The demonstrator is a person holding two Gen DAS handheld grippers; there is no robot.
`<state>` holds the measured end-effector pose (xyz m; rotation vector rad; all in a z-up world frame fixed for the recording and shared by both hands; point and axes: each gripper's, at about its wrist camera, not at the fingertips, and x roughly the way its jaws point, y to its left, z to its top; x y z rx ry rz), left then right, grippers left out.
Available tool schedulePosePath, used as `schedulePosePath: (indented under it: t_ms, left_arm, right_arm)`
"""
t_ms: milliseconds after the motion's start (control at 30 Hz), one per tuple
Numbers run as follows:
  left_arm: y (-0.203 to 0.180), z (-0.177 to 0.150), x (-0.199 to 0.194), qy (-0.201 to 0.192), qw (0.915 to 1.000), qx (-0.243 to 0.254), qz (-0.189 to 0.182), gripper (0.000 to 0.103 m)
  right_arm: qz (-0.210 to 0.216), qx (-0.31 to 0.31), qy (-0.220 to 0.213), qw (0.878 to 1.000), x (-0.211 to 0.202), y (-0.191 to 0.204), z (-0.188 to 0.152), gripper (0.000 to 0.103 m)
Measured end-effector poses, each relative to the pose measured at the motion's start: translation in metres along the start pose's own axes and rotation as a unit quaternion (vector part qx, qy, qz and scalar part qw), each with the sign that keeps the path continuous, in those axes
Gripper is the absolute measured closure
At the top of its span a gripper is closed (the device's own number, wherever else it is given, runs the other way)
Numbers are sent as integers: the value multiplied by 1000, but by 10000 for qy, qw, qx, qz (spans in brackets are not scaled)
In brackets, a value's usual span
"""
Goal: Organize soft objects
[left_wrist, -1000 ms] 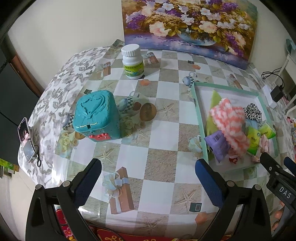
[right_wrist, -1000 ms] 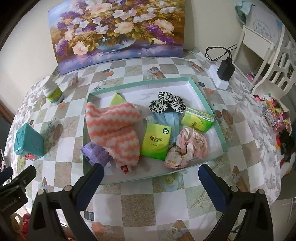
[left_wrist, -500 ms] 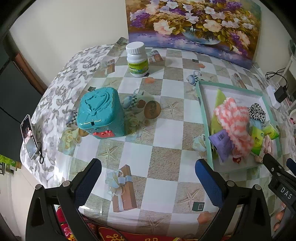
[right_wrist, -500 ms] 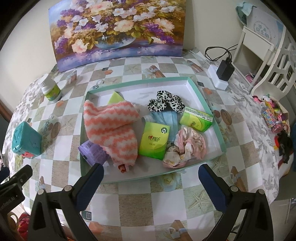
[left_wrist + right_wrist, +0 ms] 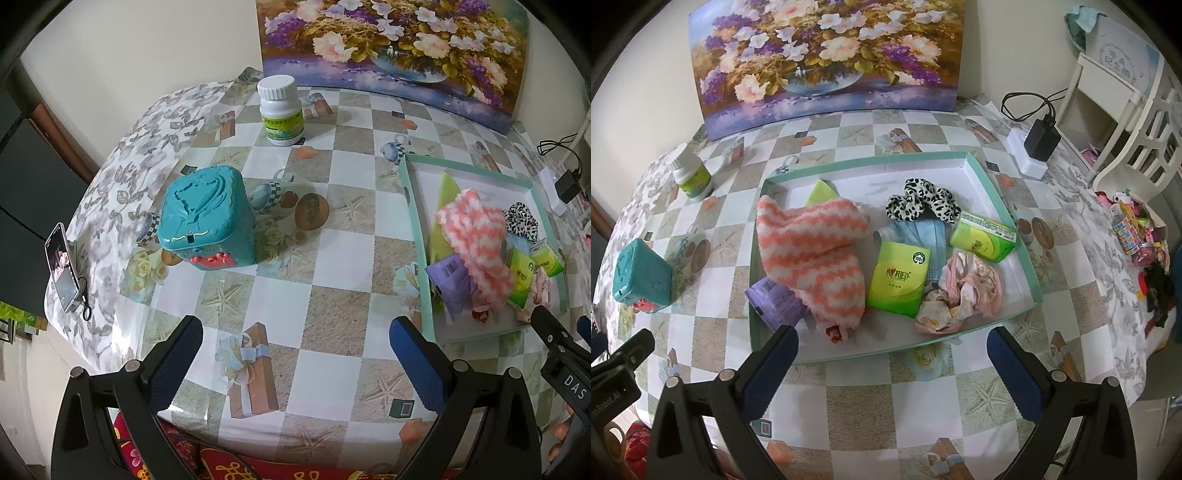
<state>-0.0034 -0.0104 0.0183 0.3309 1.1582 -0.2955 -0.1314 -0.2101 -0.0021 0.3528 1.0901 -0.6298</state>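
Both grippers hang above the desk (image 5: pixel 849 384) with jaws wide and nothing held. The right gripper (image 5: pixel 892 354) has drawn back a little since a second ago, so the tray (image 5: pixel 1015 229) just ahead of it looks smaller. In the tray lie a striped sock (image 5: pixel 812 254), a purple pack (image 5: pixel 775 301), two green tissue packs (image 5: pixel 899 282), a blue mask (image 5: pixel 923 234), a spotted scrunchie (image 5: pixel 923 199) and a pink scrunchie (image 5: pixel 964 295). The left gripper (image 5: pixel 295 350) has pulled back too; a teal box (image 5: pixel 207 218) sits ahead to its left, a bottle (image 5: pixel 280 110) beyond. Everything soft seems gathered in the tray, so the task looks nearly or fully done.
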Motion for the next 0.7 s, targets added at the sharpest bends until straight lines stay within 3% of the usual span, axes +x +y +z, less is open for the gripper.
schedulePosePath:
  t_ms: [700]
  left_arm:
    - [3, -2, 7, 154, 9998, -12, 137, 2]
  right_arm:
    - [-39, -4, 67, 10000, 4, -4, 1, 0]
